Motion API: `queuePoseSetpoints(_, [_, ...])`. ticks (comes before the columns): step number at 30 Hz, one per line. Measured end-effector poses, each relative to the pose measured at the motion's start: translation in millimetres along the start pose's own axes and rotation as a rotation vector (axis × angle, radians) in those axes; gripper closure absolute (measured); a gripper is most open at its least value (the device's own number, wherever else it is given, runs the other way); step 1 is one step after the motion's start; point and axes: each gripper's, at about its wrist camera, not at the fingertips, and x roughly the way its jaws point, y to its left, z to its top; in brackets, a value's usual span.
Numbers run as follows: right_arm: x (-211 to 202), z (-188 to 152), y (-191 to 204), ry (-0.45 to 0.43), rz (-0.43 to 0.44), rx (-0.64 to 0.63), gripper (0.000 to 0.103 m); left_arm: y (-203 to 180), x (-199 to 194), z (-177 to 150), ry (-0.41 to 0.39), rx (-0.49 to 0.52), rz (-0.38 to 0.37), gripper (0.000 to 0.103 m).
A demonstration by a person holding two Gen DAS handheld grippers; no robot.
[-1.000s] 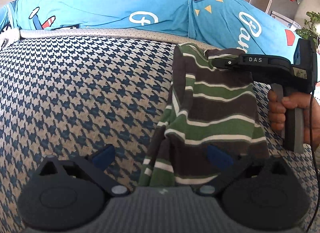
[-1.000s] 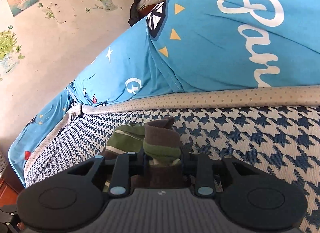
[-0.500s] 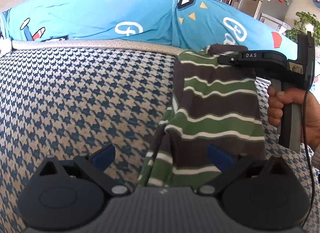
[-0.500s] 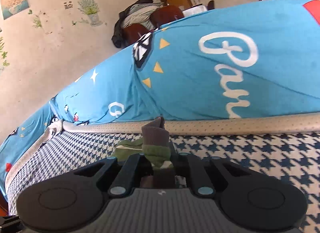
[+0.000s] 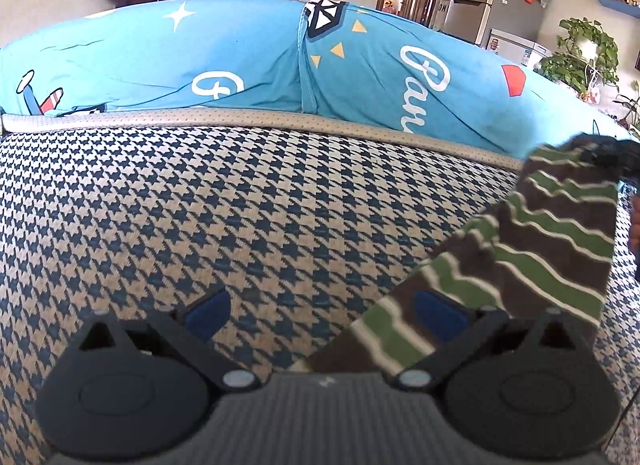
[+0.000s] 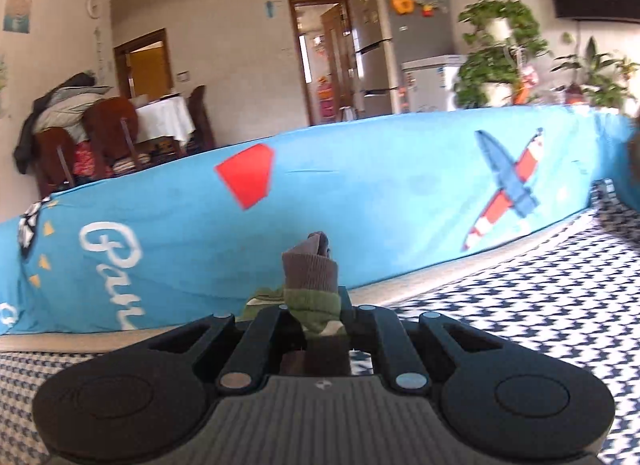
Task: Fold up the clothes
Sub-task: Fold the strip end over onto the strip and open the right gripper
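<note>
The only legible writing is white cursive lettering, seemingly "Pau", printed on the bright blue cartoon-patterned cushion cover (image 6: 360,193), left of its red shape.

Houndstooth cushion (image 5: 200,205) in navy and beige, edged with dotted beige piping (image 5: 240,119). Blue printed cover (image 5: 240,65) behind it, marked with white script, a star, a red shape and an aeroplane (image 6: 508,185). Wooden chairs (image 6: 108,133) beside a white-clothed table (image 6: 164,121), a jacket draped over one. Grey fridge (image 6: 400,57) near the doorway (image 6: 320,61). Leafy plants (image 6: 500,53) at right.
</note>
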Motion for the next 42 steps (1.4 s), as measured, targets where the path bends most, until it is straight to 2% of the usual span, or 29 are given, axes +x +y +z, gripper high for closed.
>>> queuePoseSetpoints(2, [-5.4,-0.5,-22.9,0.004,-0.055,0.035,0.094,-1.4,-1.2,0.3,-0.001,-0.007,-0.005,0.001])
queuePoseSetpoints(6, [-7.0,-5.7,-49.1,0.024,-0.090,0.054,0.092,-6.8,-1.0,-1.0,-0.005,0.006,0.001,0.000])
queuePoseSetpoints(8, [-5.4,-8.4,-53.5,0.045,-0.098,0.063,0.086,-9.6,-0.1,-1.8,-0.002,0.010,0.001,0.000])
queuePoseSetpoints(9, [-5.3,-10.1,-54.0,0.053,-0.110,0.067,0.081,-10.6,1.0,-1.9,0.001,0.008,0.000,0.000])
queuePoseSetpoints(10, [-7.6,-11.6,-53.8,0.048,-0.126,0.068,0.071,-11.2,2.3,-1.9,0.005,0.005,-0.003,0.000])
queuePoseSetpoints(13, [-19.2,-11.0,-52.7,0.020,-0.144,0.060,0.063,-14.0,4.6,-3.3,0.010,0.008,-0.003,0.000])
queuePoseSetpoints(16, [-34.1,-9.3,-45.4,0.004,-0.131,0.046,0.049,-15.6,6.6,-3.9,0.014,0.013,0.002,0.000])
queuePoseSetpoints(20, [-54.0,-14.7,-24.9,0.026,-0.073,-0.013,0.038,-13.8,9.2,-5.0,0.027,0.006,0.005,0.000])
queuePoseSetpoints(30, [-108.2,-54.8,30.0,0.161,0.189,-0.058,0.038,6.2,5.7,-1.7,0.082,-0.075,-0.066,0.001])
queuePoseSetpoints(35, [-146.3,-87.5,66.2,0.222,0.356,-0.150,0.037,19.2,1.0,-2.8,0.106,-0.131,-0.111,0.001])
queuePoseSetpoints(42, [-184.7,-139.7,109.4,0.329,0.512,-0.293,0.037,28.1,-7.6,-14.4,0.113,-0.153,-0.096,0.001])
